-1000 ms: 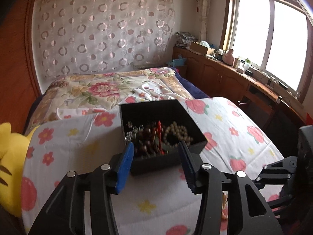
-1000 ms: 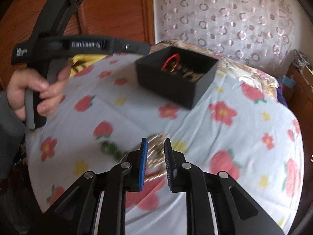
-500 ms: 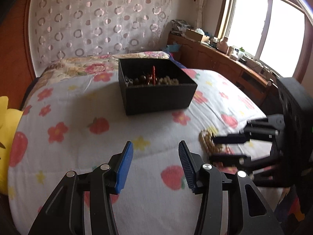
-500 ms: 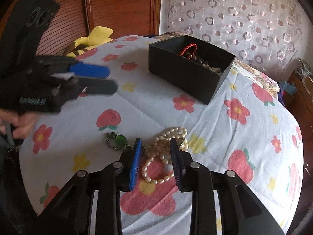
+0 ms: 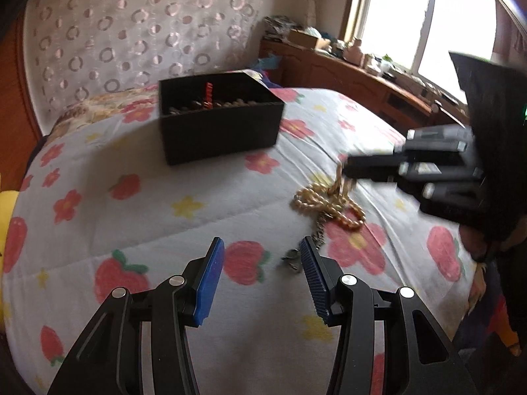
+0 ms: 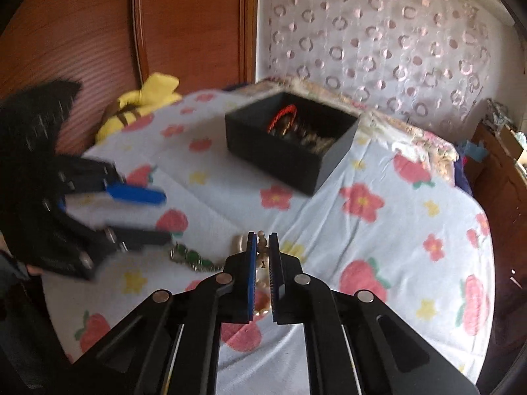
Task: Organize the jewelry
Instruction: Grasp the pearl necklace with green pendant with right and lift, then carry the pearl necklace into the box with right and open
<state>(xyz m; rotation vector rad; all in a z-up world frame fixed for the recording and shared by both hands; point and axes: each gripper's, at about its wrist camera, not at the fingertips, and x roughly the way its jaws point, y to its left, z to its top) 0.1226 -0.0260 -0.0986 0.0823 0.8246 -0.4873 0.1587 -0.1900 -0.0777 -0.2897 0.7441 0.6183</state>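
Observation:
A black box point(image 5: 217, 121) with several beaded pieces and a red bracelet inside stands on the flowered bedspread point(image 5: 131, 223). My right gripper point(image 6: 262, 247) is shut on the pearl necklace point(image 6: 261, 238). In the left wrist view its tips point(image 5: 346, 168) pull a strand of that pearl necklace point(image 5: 329, 200) up while the rest lies coiled on the cloth. A green-stone bracelet point(image 6: 191, 258) lies beside the pearls. My left gripper point(image 5: 262, 263) hovers open just over the bedspread, with the bracelet's end point(image 5: 290, 261) by its right finger and nothing between the fingers.
A yellow plush toy point(image 6: 145, 102) lies at the bed's head by the wooden headboard point(image 6: 82, 33). A wooden sideboard point(image 5: 362, 79) with clutter runs under the window, right of the bed. The bed's edge drops off at the right, by the person's hand point(image 5: 474, 243).
My left gripper has drawn back from the box and come down toward the bracelet. My right gripper opened over the pearls, then closed on them and lifted a strand.

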